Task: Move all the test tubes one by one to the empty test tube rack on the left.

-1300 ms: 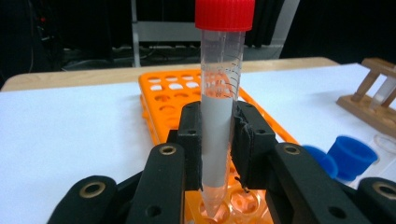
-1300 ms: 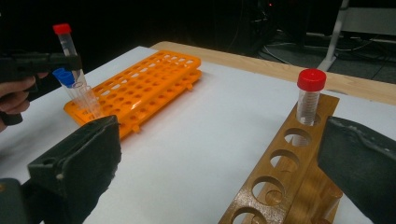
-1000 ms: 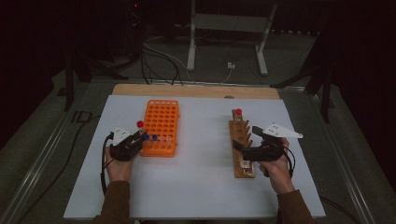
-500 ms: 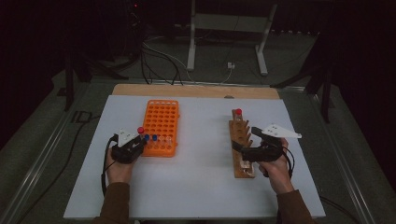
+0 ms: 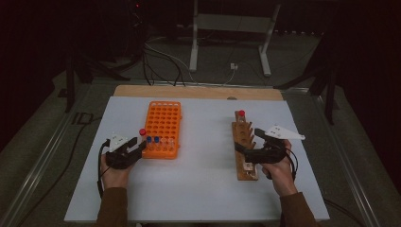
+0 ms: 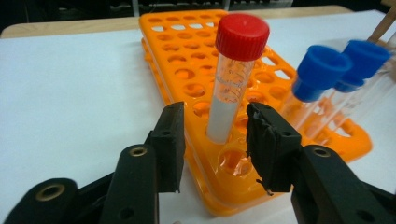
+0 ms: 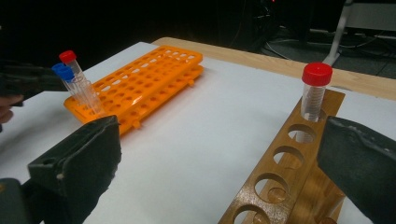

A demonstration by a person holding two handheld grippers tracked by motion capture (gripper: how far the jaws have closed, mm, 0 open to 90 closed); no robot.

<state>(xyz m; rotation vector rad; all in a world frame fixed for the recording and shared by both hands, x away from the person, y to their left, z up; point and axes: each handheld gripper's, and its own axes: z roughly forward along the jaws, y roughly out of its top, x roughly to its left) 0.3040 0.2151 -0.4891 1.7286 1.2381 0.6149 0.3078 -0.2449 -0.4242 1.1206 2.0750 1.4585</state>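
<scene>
A red-capped tube [image 6: 236,79] stands upright in a hole at the near left corner of the orange rack [image 6: 187,60]. My left gripper [image 6: 215,121] has just been opening, and its pads now stand apart on either side of the tube without touching it. In the high view that tube [image 5: 142,133] rises just ahead of the left gripper [image 5: 138,149]. Two blue-capped tubes [image 6: 322,70] lean in holes beside it. My right gripper [image 7: 222,135] is wide open over the wooden rack [image 7: 289,172], which holds another red-capped tube [image 7: 315,91] at its far end.
The orange rack [image 5: 163,127] lies left of centre on the white table [image 5: 203,189] and the wooden rack [image 5: 243,156] lies to the right. A wooden strip runs along the table's far edge. Cables and a metal stand are on the floor beyond.
The red-capped tube sank a little into the orange rack, and the left gripper's jaws came apart off it. The right hand has not moved.
</scene>
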